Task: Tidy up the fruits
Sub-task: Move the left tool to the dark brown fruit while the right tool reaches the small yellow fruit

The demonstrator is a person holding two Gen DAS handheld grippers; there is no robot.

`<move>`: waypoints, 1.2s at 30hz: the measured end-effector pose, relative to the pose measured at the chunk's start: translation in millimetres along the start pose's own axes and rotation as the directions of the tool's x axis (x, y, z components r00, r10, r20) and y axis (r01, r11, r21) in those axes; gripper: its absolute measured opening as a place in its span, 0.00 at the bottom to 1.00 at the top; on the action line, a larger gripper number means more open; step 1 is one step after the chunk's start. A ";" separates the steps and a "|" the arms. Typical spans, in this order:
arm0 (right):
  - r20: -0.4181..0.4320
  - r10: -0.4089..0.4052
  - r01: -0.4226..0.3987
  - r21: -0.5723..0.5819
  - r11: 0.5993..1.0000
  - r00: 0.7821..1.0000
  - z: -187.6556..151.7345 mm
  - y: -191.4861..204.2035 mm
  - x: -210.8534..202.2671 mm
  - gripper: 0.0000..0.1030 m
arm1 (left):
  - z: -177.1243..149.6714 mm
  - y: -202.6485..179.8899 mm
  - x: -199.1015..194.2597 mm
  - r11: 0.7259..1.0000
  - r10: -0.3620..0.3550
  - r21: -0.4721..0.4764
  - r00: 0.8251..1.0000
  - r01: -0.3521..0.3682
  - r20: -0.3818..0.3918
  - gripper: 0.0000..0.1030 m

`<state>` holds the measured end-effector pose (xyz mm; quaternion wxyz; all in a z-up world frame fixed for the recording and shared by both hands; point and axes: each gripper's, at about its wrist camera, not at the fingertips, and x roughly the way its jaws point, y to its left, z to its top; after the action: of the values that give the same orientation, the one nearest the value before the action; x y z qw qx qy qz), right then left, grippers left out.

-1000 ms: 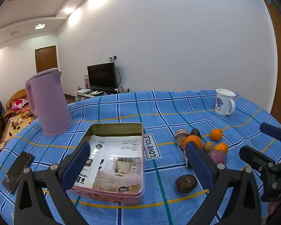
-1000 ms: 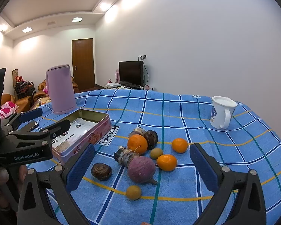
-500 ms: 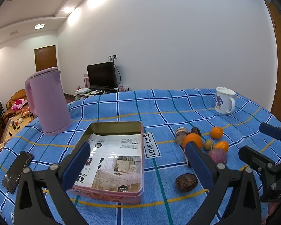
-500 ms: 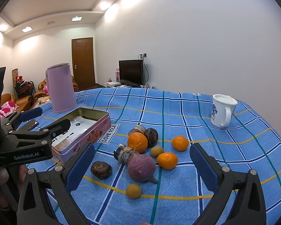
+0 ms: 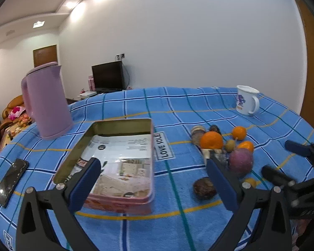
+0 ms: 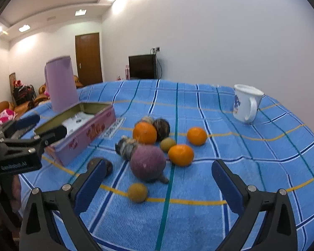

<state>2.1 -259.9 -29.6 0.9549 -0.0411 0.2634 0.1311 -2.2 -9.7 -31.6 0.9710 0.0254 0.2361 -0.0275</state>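
An open pink tin (image 5: 115, 159) lined with printed paper lies on the blue checked cloth; it also shows in the right wrist view (image 6: 81, 129). To its right sits a cluster of fruit: a large orange (image 6: 144, 133), two smaller oranges (image 6: 181, 154) (image 6: 196, 136), a purple round fruit (image 6: 148, 163), a small yellow fruit (image 6: 137, 192), a green one (image 6: 167, 144) and dark brown ones (image 6: 161, 126) (image 5: 204, 188). My left gripper (image 5: 155, 182) is open and empty over the tin's near end. My right gripper (image 6: 157, 185) is open and empty, low in front of the purple fruit.
A tall pink kettle (image 5: 45, 102) stands behind the tin at the left. A white mug (image 6: 246, 103) stands at the back right. A black phone (image 5: 10, 179) lies near the left table edge. A "LOVE" label (image 5: 163, 146) is on the cloth beside the tin.
My right gripper has moved forward and down toward the fruit cluster, which looms larger. My left gripper has shifted only slightly. Both stay open.
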 end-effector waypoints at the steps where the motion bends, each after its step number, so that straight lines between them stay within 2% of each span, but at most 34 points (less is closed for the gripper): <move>1: -0.006 0.001 -0.001 -0.009 1.000 1.000 -2.1 2.0 1.0 0.91 | -0.1 -3.1 -0.9 1.000 -0.004 0.009 1.000 0.004 0.004 0.99; 4: -0.054 0.023 -0.024 -0.027 0.999 0.998 -7.1 7.8 11.0 0.72 | -1.8 -12.4 -1.5 0.999 -0.027 0.029 1.000 0.026 0.003 0.99; 8: -0.099 0.046 -0.049 -0.028 0.998 0.994 -12.3 11.1 20.3 0.71 | -3.3 -17.6 -0.7 0.998 -0.043 0.037 0.999 0.043 -0.006 0.97; 17: -0.179 0.092 -0.099 -0.033 0.995 0.980 -18.3 13.3 36.1 0.39 | -6.8 -29.9 2.2 0.994 -0.088 0.067 0.996 0.090 -0.033 0.86; 19: -0.198 0.094 -0.103 -0.037 0.994 0.976 -19.2 13.9 38.3 0.26 | -7.8 -32.9 3.7 0.992 -0.101 0.071 0.994 0.104 -0.044 0.85; 24: -0.162 0.105 -0.112 -0.031 0.993 0.981 -18.9 10.6 30.7 0.26 | -9.0 -40.4 10.1 0.986 -0.145 0.077 0.986 0.151 -0.081 0.80; 28: -0.137 0.085 -0.089 -0.025 0.996 0.987 -17.4 3.4 24.1 0.26 | -10.7 -45.4 23.2 0.979 -0.178 0.070 0.974 0.189 -0.143 0.61; 32: -0.120 0.080 -0.082 -0.011 0.997 0.990 -16.4 -5.6 20.4 0.26 | -12.6 -54.1 37.4 0.974 -0.195 0.075 0.957 0.215 -0.217 0.61; 36: -0.102 0.087 -0.088 -0.011 0.996 0.991 -16.3 -8.0 17.4 0.26 | -14.8 -61.4 50.9 0.976 -0.161 0.101 0.948 0.194 -0.275 0.61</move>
<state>10.6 -266.0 -52.4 0.9333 -0.0433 0.3120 0.1726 32.1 -72.1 -70.3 0.9207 0.0690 0.3629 -0.1261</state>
